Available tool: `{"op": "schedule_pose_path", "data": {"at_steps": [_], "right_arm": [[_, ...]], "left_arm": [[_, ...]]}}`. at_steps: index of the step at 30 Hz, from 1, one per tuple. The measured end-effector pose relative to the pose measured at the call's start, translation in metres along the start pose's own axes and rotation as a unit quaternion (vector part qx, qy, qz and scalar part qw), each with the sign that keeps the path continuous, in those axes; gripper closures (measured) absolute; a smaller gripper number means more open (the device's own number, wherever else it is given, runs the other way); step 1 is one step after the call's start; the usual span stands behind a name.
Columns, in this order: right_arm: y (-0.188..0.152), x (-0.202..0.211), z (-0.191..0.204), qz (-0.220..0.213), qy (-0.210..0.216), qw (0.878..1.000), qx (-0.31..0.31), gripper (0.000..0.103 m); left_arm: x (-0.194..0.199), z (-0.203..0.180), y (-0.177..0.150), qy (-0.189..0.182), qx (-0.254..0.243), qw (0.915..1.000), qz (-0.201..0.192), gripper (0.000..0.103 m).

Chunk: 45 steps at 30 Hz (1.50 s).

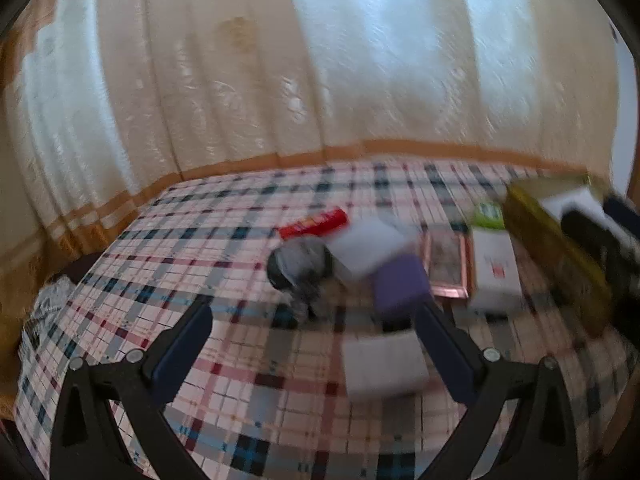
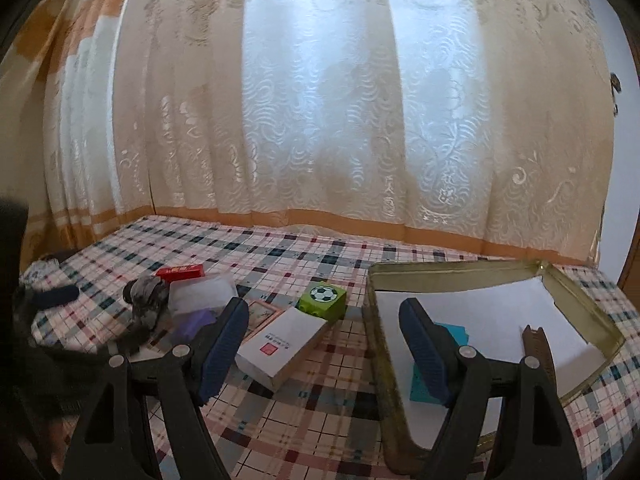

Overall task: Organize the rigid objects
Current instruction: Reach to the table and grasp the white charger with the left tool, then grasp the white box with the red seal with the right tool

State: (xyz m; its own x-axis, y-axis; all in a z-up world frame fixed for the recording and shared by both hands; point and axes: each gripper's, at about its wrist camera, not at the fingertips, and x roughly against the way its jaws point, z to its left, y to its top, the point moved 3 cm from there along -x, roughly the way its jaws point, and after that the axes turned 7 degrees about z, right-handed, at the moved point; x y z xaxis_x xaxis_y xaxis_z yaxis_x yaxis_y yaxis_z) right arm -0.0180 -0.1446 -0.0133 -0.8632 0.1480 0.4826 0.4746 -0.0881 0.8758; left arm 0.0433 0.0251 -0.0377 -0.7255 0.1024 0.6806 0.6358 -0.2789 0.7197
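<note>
On a plaid tablecloth [image 2: 304, 432] lies a cluster of small things: a red box [image 2: 180, 272], a translucent box [image 2: 202, 290], a purple box [image 2: 196, 322], a pink-framed card [image 2: 262, 316], a white box with a red stamp [image 2: 280, 344] and a green cube with a football print [image 2: 322, 300]. My right gripper [image 2: 324, 348] is open and holds nothing; its left finger is beside the white box and its right finger is over an open gold tin [image 2: 384, 380]. In the blurred left wrist view my left gripper [image 1: 318, 348] is open above the cloth. A small white box [image 1: 382, 364] lies near its right finger, and the purple box [image 1: 400, 284] lies just beyond.
The gold tin is lined with white paper and holds a teal card [image 2: 420, 384] and a brown strip [image 2: 538, 344]. A grey-black object [image 2: 146, 300] lies left of the cluster. A patterned curtain [image 2: 320, 120] hangs behind the table. A dark blurred shape [image 2: 24, 320] is at the left edge.
</note>
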Motion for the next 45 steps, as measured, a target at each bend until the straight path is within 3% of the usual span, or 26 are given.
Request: {"op": "schedule_pose_path", "data": {"at_steps": [3,8,10,12,15,18,24,29,39,45], "right_arm": [[0.001,-0.001,-0.004,0.004,0.006,1.000,-0.010,0.023],[0.001,-0.002,-0.004,0.006,0.006,1.000,-0.010,0.023],[0.001,-0.003,-0.005,0.005,0.006,1.000,-0.016,0.023],[0.001,-0.004,-0.007,0.007,0.006,1.000,-0.020,0.023],[0.000,-0.007,-0.008,0.014,0.007,1.000,-0.023,0.023],[0.000,-0.008,-0.009,0.019,0.012,0.999,-0.027,0.023],[0.001,-0.007,-0.013,0.013,0.008,0.999,-0.032,0.023],[0.000,-0.009,-0.018,0.023,0.016,0.998,-0.047,0.023],[0.000,-0.010,-0.016,0.029,0.022,0.998,-0.042,0.023],[-0.002,-0.011,-0.002,0.040,0.055,0.997,-0.024,0.023]], "left_arm": [[0.000,-0.002,-0.002,-0.049,0.010,0.9987,0.010,0.001],[-0.012,-0.014,-0.003,-0.061,-0.013,0.9970,0.046,0.011],[-0.017,-0.016,-0.005,-0.068,-0.013,0.9955,0.064,0.025],[-0.024,-0.019,-0.007,-0.079,-0.014,0.9929,0.087,0.032],[-0.028,-0.024,-0.008,-0.086,-0.023,0.9913,0.097,0.035],[-0.025,-0.026,-0.008,-0.094,-0.025,0.9911,0.091,0.047],[-0.025,-0.020,-0.006,-0.107,-0.008,0.9905,0.086,0.051],[-0.020,-0.011,-0.003,-0.094,0.008,0.9933,0.067,0.053],[-0.033,-0.018,-0.009,-0.102,-0.006,0.9886,0.110,0.050],[-0.033,-0.026,-0.011,-0.111,-0.025,0.9866,0.117,0.049]]}}
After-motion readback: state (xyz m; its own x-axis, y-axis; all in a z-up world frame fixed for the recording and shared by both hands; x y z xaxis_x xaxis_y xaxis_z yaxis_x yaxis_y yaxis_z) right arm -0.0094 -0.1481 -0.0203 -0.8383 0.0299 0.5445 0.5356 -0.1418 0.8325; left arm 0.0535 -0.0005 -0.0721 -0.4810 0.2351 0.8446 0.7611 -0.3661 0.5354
